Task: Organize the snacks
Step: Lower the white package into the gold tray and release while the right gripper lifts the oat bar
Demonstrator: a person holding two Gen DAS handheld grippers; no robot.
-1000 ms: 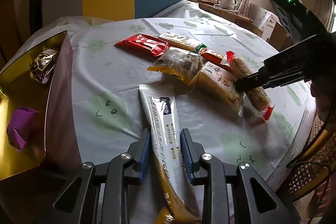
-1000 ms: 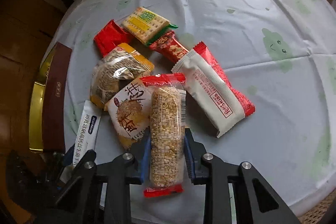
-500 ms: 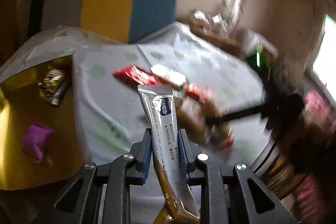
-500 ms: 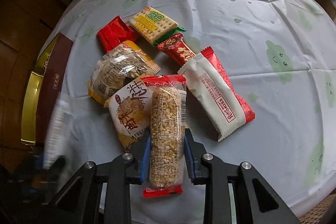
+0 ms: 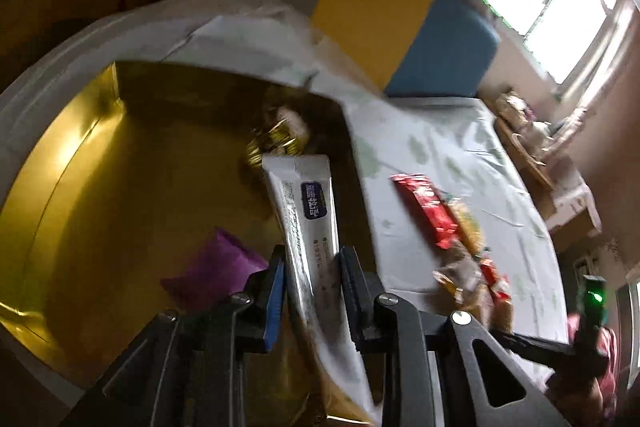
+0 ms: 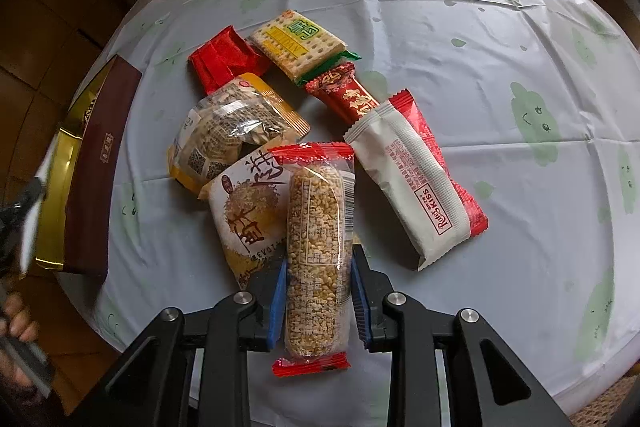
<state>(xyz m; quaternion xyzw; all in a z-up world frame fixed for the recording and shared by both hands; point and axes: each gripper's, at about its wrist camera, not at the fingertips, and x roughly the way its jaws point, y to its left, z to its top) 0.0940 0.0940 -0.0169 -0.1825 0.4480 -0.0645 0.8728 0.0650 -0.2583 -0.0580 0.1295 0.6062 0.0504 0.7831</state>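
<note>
My left gripper (image 5: 312,259) is shut on a long white snack stick (image 5: 300,195) with a dark blue label, held in the air over the open gold box (image 5: 120,187). A purple packet (image 5: 216,267) and a gold-wrapped snack (image 5: 276,139) lie inside the box. My right gripper (image 6: 318,267) is shut on a puffed grain bar (image 6: 316,211) with red ends, just above the snack pile. In the right wrist view the box (image 6: 92,179) stands at the table's left edge.
On the pale cloth (image 6: 480,67) lie a white and red packet (image 6: 412,179), a cracker pack (image 6: 298,39), a red packet (image 6: 224,59), a yellow-edged clear bag (image 6: 236,131), a rice-print packet (image 6: 248,211) and a small red bar (image 6: 344,95). A hand (image 6: 16,315) shows at the far left.
My left gripper lifted the white stick off the table and swung it left over the gold box, rolling as it went. The right gripper kept its grip on the grain bar and stayed put.
</note>
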